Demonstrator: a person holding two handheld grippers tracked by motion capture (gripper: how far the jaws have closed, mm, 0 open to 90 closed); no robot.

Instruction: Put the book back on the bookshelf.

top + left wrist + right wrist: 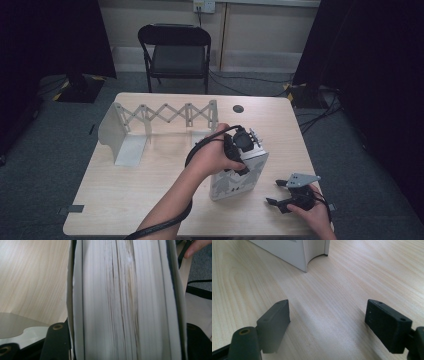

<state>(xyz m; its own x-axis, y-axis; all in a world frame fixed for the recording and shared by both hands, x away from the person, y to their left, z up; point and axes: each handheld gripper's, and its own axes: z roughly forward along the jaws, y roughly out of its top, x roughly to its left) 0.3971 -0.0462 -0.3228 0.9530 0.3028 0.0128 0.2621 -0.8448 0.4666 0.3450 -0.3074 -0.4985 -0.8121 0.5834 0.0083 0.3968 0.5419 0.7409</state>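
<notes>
A thick white book (235,182) stands upright on the wooden table (125,195), right of centre. My left gripper (245,142) comes down on its top edge, jaws either side of the covers and shut on it. In the left gripper view the book's page edge (120,300) runs up between the two black jaws. My right gripper (274,192) rests near the table's front right edge, a short way right of the book, open with nothing between its fingers. In the right gripper view its jaws (327,322) stand wide over bare wood, with the book's lower corner (294,252) ahead.
A white extendable book rack (150,120) with a scissor-lattice back stands at the table's back left. A round cable hole (238,108) sits near the far edge. A black folding chair (175,50) stands behind the table. Cables lie on the floor at right.
</notes>
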